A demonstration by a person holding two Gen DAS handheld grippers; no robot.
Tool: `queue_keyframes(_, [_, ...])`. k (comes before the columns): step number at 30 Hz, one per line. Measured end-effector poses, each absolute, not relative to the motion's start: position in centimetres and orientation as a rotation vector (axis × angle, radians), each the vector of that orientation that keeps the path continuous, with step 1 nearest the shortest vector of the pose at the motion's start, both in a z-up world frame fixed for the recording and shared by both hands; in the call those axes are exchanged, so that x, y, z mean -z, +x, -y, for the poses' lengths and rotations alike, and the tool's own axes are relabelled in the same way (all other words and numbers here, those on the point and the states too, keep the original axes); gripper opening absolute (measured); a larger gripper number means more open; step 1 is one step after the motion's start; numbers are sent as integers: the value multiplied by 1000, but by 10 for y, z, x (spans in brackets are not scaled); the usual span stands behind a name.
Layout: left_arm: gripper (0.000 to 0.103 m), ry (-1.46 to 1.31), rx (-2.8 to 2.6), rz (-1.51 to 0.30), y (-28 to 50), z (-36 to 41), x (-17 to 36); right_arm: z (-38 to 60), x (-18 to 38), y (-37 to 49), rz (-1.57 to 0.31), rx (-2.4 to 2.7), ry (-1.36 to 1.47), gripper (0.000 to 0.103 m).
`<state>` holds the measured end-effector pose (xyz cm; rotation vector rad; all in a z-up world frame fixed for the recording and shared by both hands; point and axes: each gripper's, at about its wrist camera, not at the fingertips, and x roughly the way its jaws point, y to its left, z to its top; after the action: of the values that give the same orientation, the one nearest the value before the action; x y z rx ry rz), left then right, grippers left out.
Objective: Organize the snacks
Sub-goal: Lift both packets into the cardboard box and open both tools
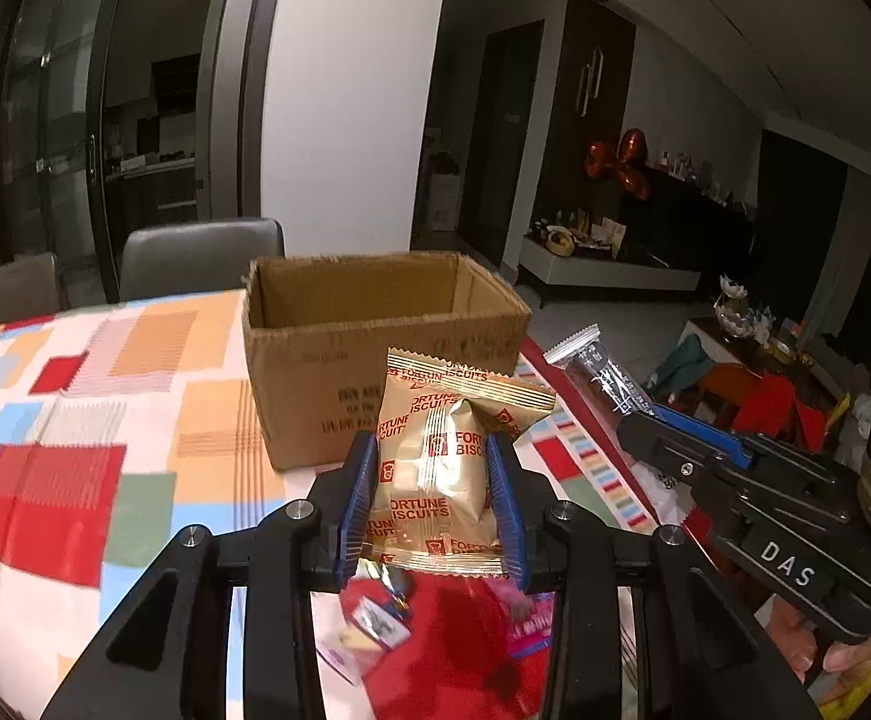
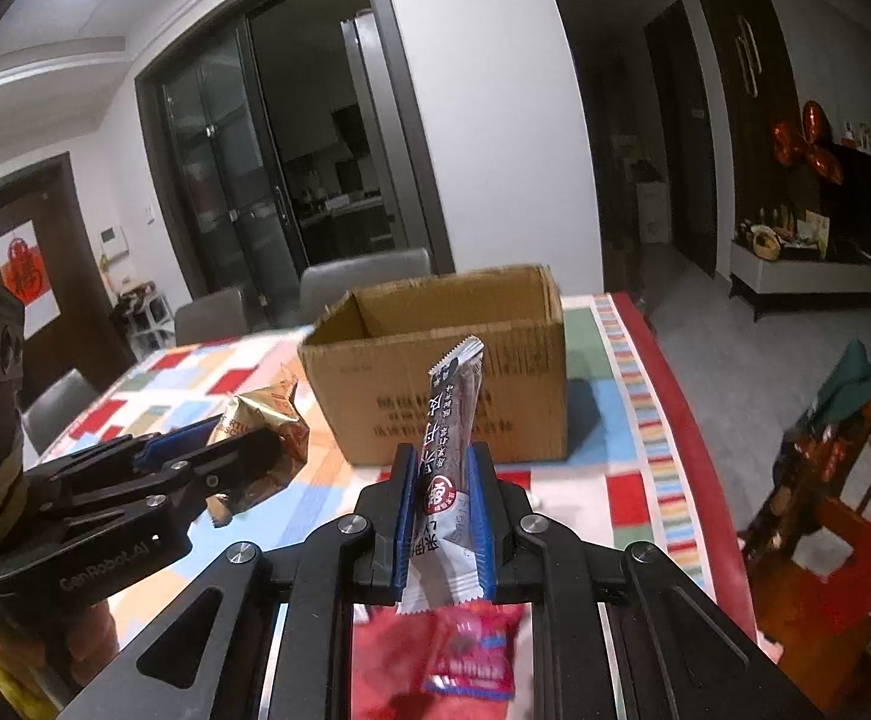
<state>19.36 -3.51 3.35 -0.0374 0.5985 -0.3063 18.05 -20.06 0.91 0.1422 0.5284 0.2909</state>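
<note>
Now gold biscuit pack squeezed tight in left gripper, dark stick snack pinched in right gripper, both up above table before open cardboard box; lift over rim, let go inside, one first; bright checked tablecloth, grey chairs, dim room behind

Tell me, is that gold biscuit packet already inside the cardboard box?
No, the gold biscuit packet is clamped in the left tool, in front of the cardboard box.

- Blurred under the left gripper: small packets, print unreadable.
- Blurred below the right gripper: red packet.
- Cardboard box floor hidden behind near wall.
</note>
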Motion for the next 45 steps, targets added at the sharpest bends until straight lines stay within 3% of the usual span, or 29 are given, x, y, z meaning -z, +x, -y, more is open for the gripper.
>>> queue_keyframes(23, [37,-15,305,-651,316,15,-66,182,-48,302,-511,-319,131,18])
queue_keyframes(39, [38,38,277,-728,395,30,-38,179,-29,375,-573,-284,123,18])
queue_keyframes(41, [61,34,259,-724,397,29,-38,182,-24,380,-584,-253,126,24])
queue_keyframes(42, [64,37,246,-718,396,27,-37,182,-24,380,-587,-238,125,44])
queue_keyframes(43, [65,36,236,-707,393,25,-38,183,-24,378,-583,-220,131,57])
queue_keyframes(45, [67,25,233,-711,386,22,-38,185,-24,371,-566,-205,122,57])
